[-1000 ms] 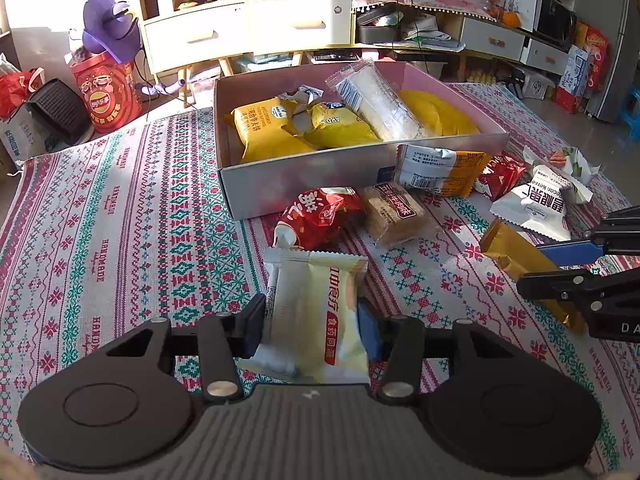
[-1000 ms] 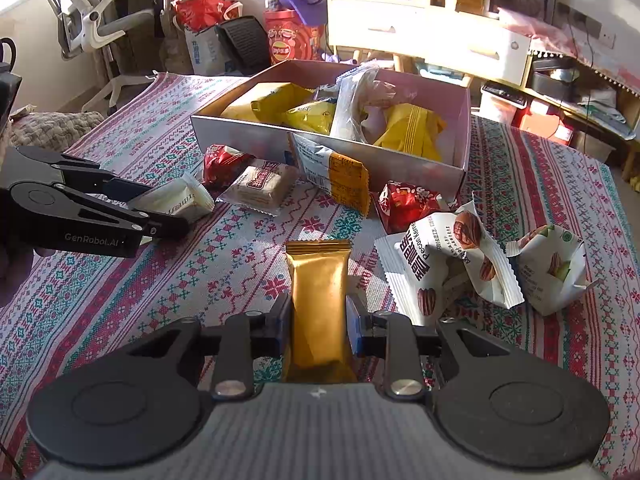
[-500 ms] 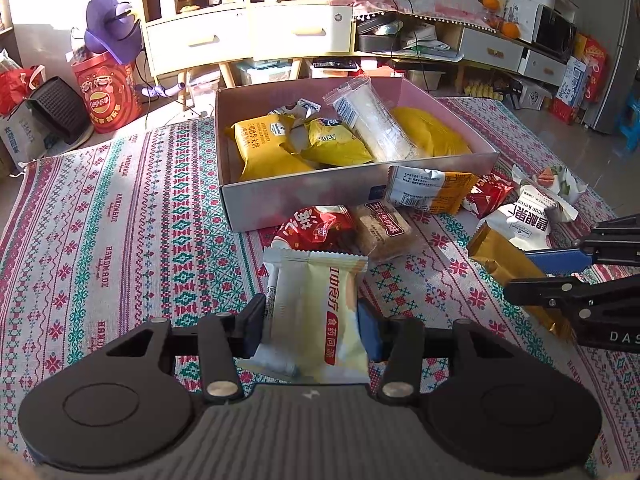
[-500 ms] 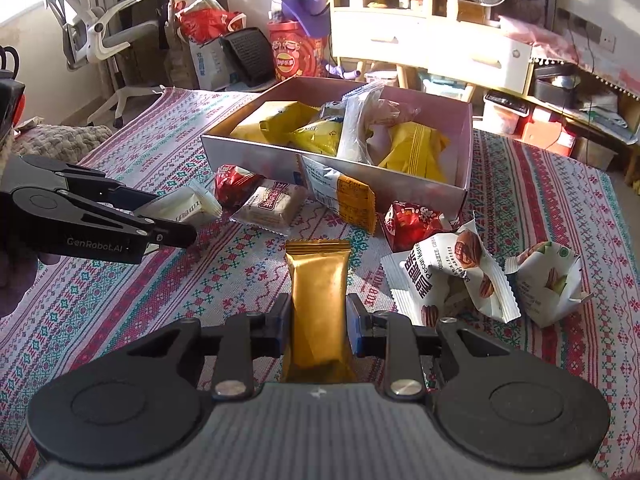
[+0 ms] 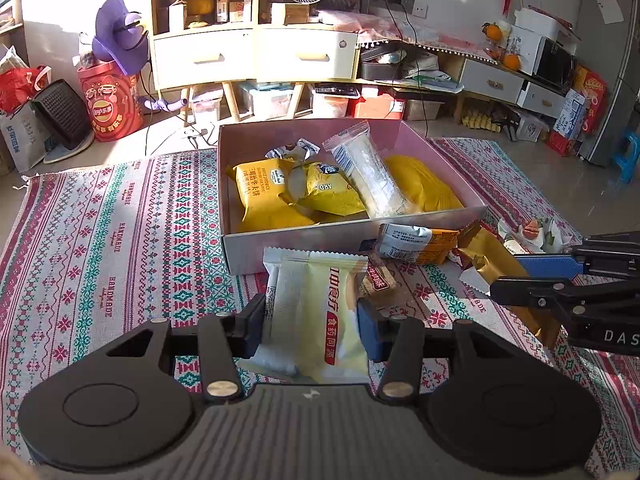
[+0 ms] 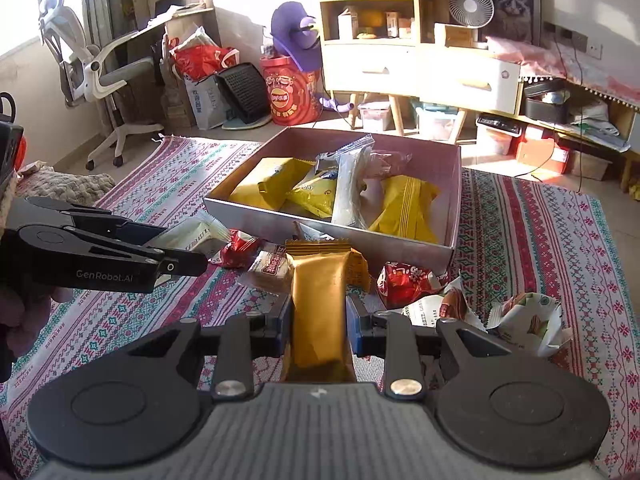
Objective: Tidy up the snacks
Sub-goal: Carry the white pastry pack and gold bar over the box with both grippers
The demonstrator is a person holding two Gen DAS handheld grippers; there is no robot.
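- The left gripper [image 5: 311,320] pinches a pale packet [image 5: 320,312] at the lower centre of the left view, in front of the box [image 5: 304,248].
- The right gripper [image 6: 318,330] pinches a gold bar [image 6: 318,308] at the centre of the right view, near the box's front wall.
- Yellow packs [image 5: 268,196] lie inside the box.
- Loose snacks [image 6: 408,280] lie on the cloth [image 5: 112,240] beside the box.
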